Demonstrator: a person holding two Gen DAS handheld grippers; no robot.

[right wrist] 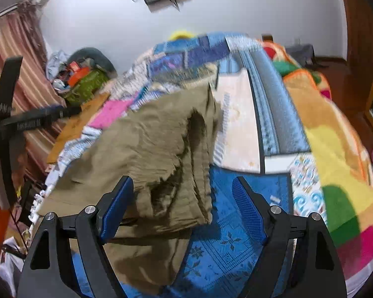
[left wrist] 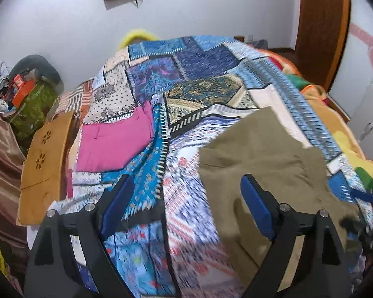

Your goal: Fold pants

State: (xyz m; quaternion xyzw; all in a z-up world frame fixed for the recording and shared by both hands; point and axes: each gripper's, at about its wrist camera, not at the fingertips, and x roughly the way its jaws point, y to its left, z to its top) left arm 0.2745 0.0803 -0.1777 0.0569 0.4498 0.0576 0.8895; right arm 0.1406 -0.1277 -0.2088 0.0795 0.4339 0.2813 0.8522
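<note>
1. The bed [left wrist: 211,79] fills both views, covered by a blue patchwork bedspread [right wrist: 226,243], with a bright blanket [right wrist: 335,154] along its right side.
2. The olive pants [right wrist: 149,149] lie crumpled on the bedspread at the near edge; one fold seems doubled over, though blur hides the layers.
3. A folded pink garment [left wrist: 114,144] rests well left of the pants, near a wooden board [left wrist: 39,164].
4. The left tongs [left wrist: 186,198] are spread wide and hold nothing.
5. The right tongs [right wrist: 182,198] gape too, fabric between the fingers unpinched.
</note>
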